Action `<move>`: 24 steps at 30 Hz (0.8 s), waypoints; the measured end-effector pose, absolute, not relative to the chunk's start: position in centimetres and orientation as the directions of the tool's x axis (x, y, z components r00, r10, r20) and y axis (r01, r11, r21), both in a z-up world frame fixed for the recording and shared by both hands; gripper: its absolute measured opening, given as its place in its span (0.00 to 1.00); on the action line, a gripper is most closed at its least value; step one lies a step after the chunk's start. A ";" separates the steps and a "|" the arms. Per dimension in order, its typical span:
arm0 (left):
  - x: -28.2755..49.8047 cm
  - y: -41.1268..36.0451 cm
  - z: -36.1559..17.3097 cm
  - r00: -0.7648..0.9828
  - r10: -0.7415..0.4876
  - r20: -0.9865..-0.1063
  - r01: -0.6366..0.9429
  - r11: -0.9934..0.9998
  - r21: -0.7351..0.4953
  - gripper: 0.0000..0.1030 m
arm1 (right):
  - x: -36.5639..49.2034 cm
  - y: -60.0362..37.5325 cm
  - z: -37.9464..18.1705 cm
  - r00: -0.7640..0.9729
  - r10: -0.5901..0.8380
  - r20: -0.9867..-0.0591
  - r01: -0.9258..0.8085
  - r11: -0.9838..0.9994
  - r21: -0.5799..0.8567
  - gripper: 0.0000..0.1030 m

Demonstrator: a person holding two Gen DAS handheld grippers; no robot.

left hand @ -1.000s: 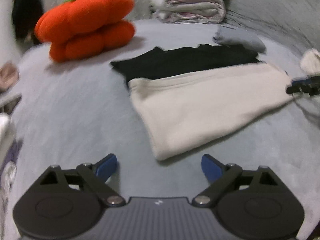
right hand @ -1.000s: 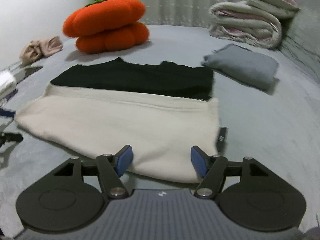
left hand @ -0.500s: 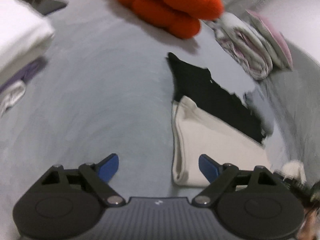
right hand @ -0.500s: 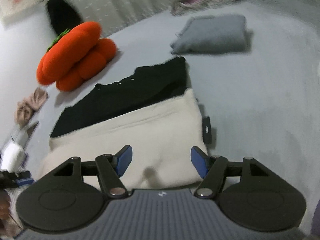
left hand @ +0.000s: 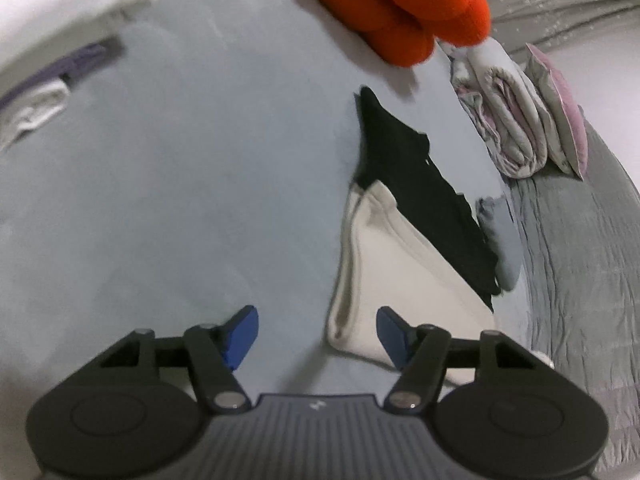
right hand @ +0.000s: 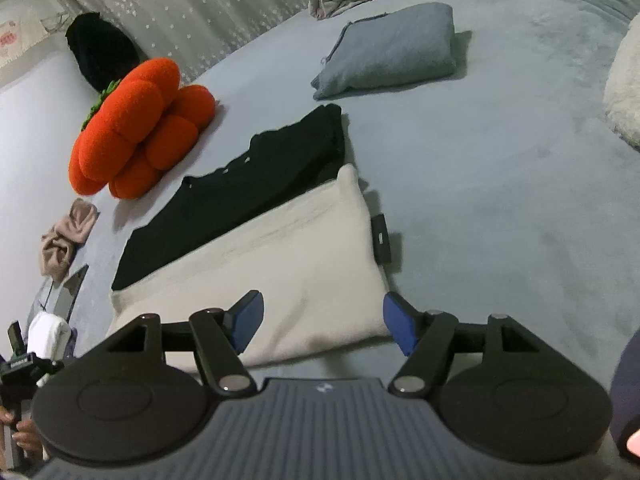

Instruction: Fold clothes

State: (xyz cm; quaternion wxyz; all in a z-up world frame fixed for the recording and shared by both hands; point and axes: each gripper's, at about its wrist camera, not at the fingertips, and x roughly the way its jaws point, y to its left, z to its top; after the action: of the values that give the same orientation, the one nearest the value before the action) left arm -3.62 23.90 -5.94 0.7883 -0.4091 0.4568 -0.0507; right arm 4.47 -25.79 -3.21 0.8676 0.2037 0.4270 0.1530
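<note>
A cream garment (right hand: 280, 264) lies folded flat on the grey bed, over the near part of a black garment (right hand: 256, 172). My right gripper (right hand: 323, 326) is open and empty, its fingers just above the cream garment's near right corner. In the left wrist view the cream garment (left hand: 384, 276) and black garment (left hand: 408, 168) run away to the right. My left gripper (left hand: 318, 336) is open and empty at the cream garment's left end, its right finger over the cloth. The left gripper also shows at the right wrist view's lower left (right hand: 16, 360).
An orange pumpkin cushion (right hand: 136, 128) sits behind the clothes. A folded grey garment (right hand: 392, 52) lies at the far right, rolled bedding (left hand: 508, 108) beyond it. A white folded pile (left hand: 60, 12) lies to the left. A small black tag (right hand: 381, 236) rests beside the cream garment.
Both grippers have swung round and moved closer to opposite ends of the cream garment. Both stay open. The clothes have not moved.
</note>
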 end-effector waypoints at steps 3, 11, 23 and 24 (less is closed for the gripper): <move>-3.4 23.4 -6.6 0.562 -0.530 -0.634 -0.282 0.598 -0.750 0.63 | 4.0 -25.9 -3.6 0.557 0.459 -0.692 -0.086 0.861 0.502 0.68; -3.1 21.4 -9.2 0.555 -0.631 -0.543 -0.325 0.436 -0.839 0.60 | 4.1 -26.7 -5.8 0.485 0.567 -0.666 0.037 0.747 0.664 0.69; -3.6 19.9 -10.9 0.685 -0.501 -0.530 -0.412 0.334 -0.848 0.26 | 4.7 -30.0 -6.7 0.615 0.526 -0.588 0.175 0.636 0.752 0.67; -3.6 19.9 -10.8 0.693 -0.489 -0.530 -0.414 0.332 -0.848 0.26 | 4.7 -29.8 -6.7 0.620 0.520 -0.588 0.167 0.645 0.746 0.67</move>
State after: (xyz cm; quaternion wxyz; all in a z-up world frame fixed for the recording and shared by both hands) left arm -3.58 19.92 -10.84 0.7163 -0.5775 0.3909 -0.0264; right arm 4.66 -29.78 -6.70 0.8029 0.4066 0.4219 0.1099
